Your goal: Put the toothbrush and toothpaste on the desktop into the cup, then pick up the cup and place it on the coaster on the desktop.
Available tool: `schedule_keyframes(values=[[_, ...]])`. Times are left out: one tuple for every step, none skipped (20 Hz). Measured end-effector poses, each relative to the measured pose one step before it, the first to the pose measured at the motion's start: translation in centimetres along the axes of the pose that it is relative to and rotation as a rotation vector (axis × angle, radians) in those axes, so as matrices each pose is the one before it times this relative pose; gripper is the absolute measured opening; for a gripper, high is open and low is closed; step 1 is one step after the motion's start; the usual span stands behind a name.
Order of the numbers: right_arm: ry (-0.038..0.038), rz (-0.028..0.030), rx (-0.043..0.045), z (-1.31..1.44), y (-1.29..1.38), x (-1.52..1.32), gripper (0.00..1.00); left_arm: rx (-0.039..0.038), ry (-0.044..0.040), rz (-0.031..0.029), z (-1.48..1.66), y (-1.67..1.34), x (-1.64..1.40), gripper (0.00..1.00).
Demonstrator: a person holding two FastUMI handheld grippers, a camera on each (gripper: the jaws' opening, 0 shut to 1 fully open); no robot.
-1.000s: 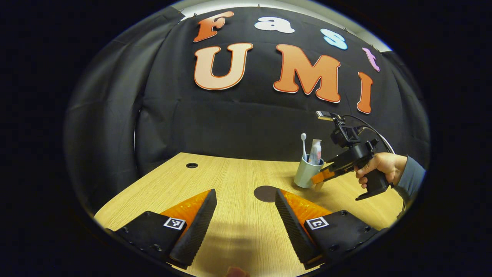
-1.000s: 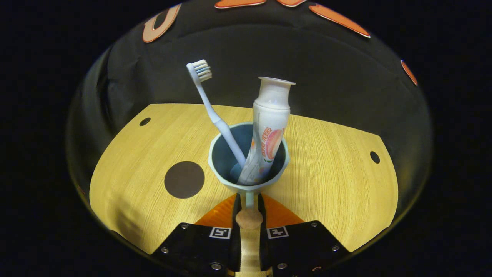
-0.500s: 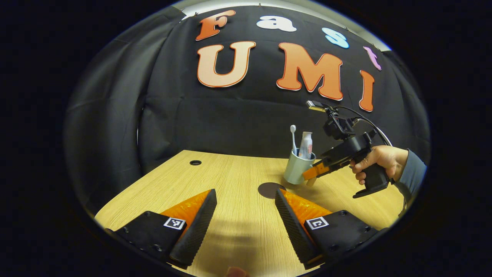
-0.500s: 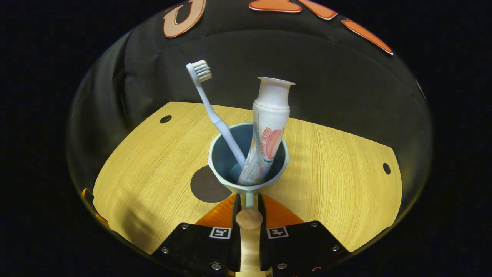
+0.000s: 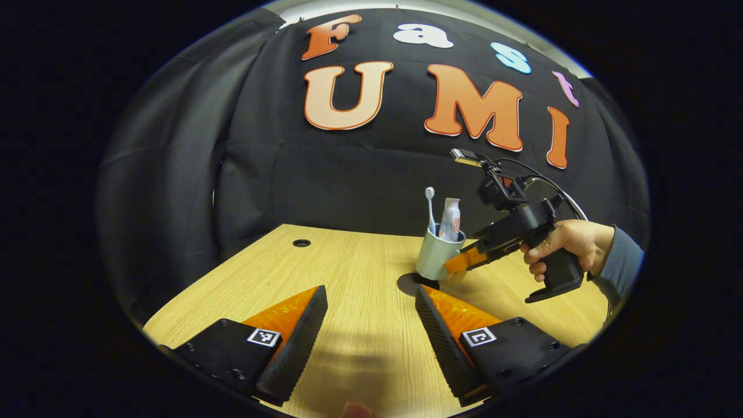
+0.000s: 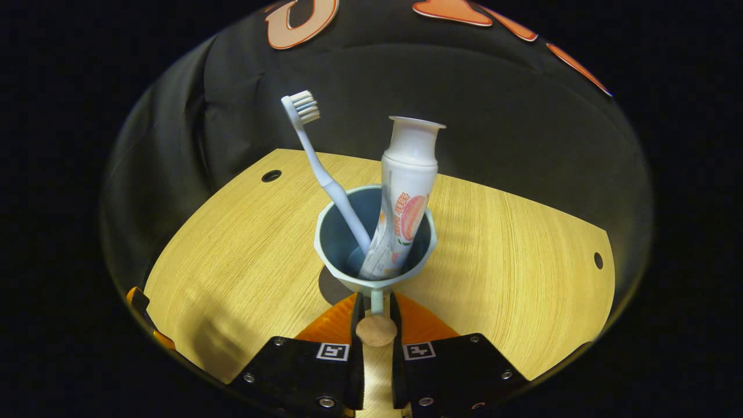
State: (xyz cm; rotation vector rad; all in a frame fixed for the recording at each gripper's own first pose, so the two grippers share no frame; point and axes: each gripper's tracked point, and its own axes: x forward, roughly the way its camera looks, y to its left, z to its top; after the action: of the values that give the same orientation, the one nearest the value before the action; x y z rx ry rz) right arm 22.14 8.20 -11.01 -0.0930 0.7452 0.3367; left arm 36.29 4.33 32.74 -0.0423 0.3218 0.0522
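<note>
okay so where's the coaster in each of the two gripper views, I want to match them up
Left gripper view: the coaster is a dark disc on the desktop, right of centre, just beneath the cup.
Right gripper view: a dark sliver of coaster shows at the cup's lower left.
Shared landmark: the cup holding the toothbrush and toothpaste.

pale blue cup, white toothbrush, dark brown coaster — light wood-grain desktop
</note>
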Motion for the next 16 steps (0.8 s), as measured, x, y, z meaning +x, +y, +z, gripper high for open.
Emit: schedule_keyframes(values=[[0.00300,0.00084,-0.00731,0.036,-0.147,0.089,0.19,0.00065,0.00005,0.00329,-0.042,0.189,-0.125,0.98],[0.00478,0.00403,-0.00442,0.000,-0.052,-0.104,0.19,-0.00085,0.00031,0.00140,-0.067,0.198,-0.109,0.98],[0.00559,0.00248,0.00133,-0.028,0.039,-0.084,0.19,0.00096,0.00093,0.00179,-0.016,0.168,-0.054,0.98],[0.00701,0.00152,-0.00501,0.003,-0.007,-0.098,0.19,0.00104,0.00244,0.00293,-0.153,0.201,0.066,0.98],[0.00553,-0.00188,-0.00283,-0.017,-0.069,-0.031,0.19,-0.00023,-0.00057,0.00021,-0.077,0.090,-0.011,0.98],[0.00614,0.00000,-0.00531,0.036,-0.087,-0.088,0.19,-0.00253,0.00168,-0.00220,-0.093,0.037,-0.033,0.98],[0.00573,-0.00260,0.00088,-0.051,-0.064,-0.016,0.19,-0.00309,-0.00141,-0.00142,0.075,0.122,0.022,0.98],[0.00560,-0.00430,-0.00038,0.076,-0.081,-0.043,0.19,-0.00126,0.00142,0.00148,-0.117,0.143,-0.004,0.98],[0.00288,-0.00228,-0.00257,0.075,0.011,-0.152,0.19,-0.00153,0.00048,0.00084,-0.042,0.095,-0.027,0.98],[0.00347,0.00008,-0.00353,-0.008,-0.071,-0.001,0.19,-0.00332,0.00107,0.00128,-0.202,0.228,-0.024,0.98],[0.00571,0.00023,-0.00002,-0.005,-0.009,-0.022,0.19,-0.00517,0.00273,-0.00116,-0.094,0.121,0.126,0.98],[0.00135,0.00101,-0.00406,0.147,-0.074,-0.039,0.19,-0.00393,0.00319,-0.00020,-0.176,0.056,0.042,0.98],[0.00048,-0.00427,0.00194,-0.039,-0.082,0.008,0.19,-0.00204,0.00347,0.00035,-0.068,0.054,-0.035,0.98],[0.00530,-0.00226,0.00285,-0.034,0.049,-0.008,0.19,-0.00201,0.00285,-0.00044,-0.193,0.095,0.029,0.98],[0.00182,-0.00011,0.00070,-0.080,0.081,-0.017,0.19,-0.00115,0.00111,-0.00055,-0.052,-0.034,0.065,0.98],[0.00265,0.00174,-0.00545,-0.038,-0.033,-0.016,0.19,-0.00034,0.00080,-0.00137,0.006,0.002,-0.051,0.98]])
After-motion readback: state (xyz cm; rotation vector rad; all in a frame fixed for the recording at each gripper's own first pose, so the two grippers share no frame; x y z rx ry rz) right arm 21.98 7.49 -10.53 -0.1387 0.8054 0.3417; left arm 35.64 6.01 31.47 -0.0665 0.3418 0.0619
